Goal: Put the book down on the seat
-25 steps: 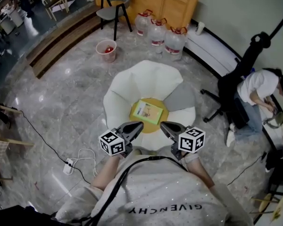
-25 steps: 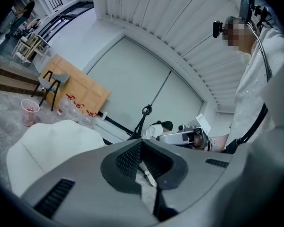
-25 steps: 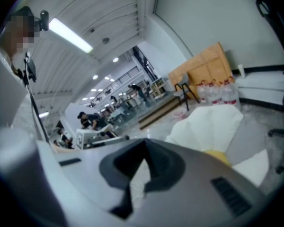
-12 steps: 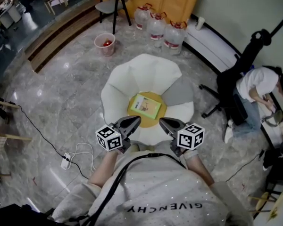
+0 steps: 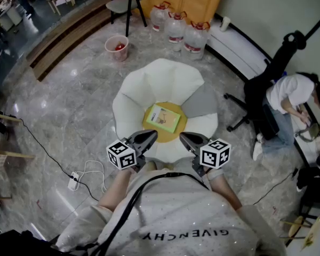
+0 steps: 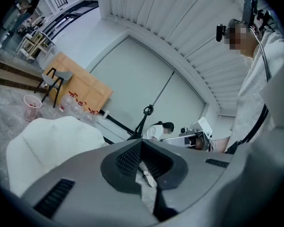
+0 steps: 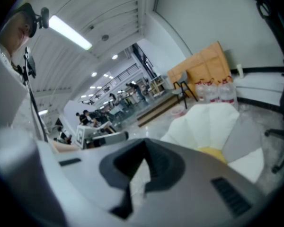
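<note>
Nearest to me, both tongs sit drawn in close to my body, side by side and just short of the seat's near petal. My left gripper (image 5: 151, 136) has its jaws pressed together with nothing between them; its own view shows only floor through the little hollow behind the tips. My right gripper (image 5: 185, 137) is the same, shut tight and empty, pointing slightly down toward the seat.

Just beyond their tips is the seat (image 5: 160, 81), a white flower-shaped cushion with one grey petal on the right. The book (image 5: 164, 118) lies flat on its yellow middle (image 5: 170, 107), cover up, apart from both tongs.

Over the last second almost nothing has shifted: the book has stayed where it lies and the tongs have kept shut and hardly moved. I judge from that the book is down and let go, so the job looks finished, with nothing left to do but stay clear.

Farther off stand a red bucket (image 5: 117, 48), three water bottles (image 5: 175, 30) and a chair (image 5: 125, 1); a person (image 5: 290, 97) sits far right.
</note>
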A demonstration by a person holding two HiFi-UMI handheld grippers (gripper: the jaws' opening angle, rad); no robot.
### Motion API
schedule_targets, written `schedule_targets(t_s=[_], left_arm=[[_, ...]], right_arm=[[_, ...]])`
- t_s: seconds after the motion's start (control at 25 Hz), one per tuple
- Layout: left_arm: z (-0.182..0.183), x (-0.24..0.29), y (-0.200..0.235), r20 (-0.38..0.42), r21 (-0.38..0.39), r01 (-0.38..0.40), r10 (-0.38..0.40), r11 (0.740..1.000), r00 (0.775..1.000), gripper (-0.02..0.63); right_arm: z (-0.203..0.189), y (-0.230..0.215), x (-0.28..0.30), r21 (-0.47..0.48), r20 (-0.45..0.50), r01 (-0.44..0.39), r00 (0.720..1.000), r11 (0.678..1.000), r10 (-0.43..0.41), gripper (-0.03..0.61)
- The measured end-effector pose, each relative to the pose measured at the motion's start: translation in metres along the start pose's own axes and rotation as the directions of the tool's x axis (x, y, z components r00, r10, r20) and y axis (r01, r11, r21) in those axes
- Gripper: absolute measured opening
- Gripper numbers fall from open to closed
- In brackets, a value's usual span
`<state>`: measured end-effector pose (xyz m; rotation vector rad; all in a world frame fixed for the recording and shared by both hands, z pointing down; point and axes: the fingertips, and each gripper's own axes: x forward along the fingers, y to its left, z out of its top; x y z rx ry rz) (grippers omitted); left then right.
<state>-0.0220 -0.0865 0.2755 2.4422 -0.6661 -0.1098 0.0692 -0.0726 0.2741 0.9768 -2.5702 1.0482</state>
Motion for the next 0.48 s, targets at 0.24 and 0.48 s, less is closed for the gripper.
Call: schedule_targets(t_s=[0.24,0.48], left_arm=[[-0.0037,0.0034,-0.0007,-0.017,0.012,-0.002,0.003,1.000,1.000,0.023],[-0.0051,0.0094,0.0003,-0.019,0.010,-0.003,0.003,1.000,1.000,0.023]], right_arm=[[-0.0020,-0.0028,-0.0001,-0.001,-0.007,-0.002,1.000,1.000,0.002,0.014],[-0.0042,-0.0087,-0.0004,-0.002,-0.008,-0.006,1.000,1.000,0.006,0.014]])
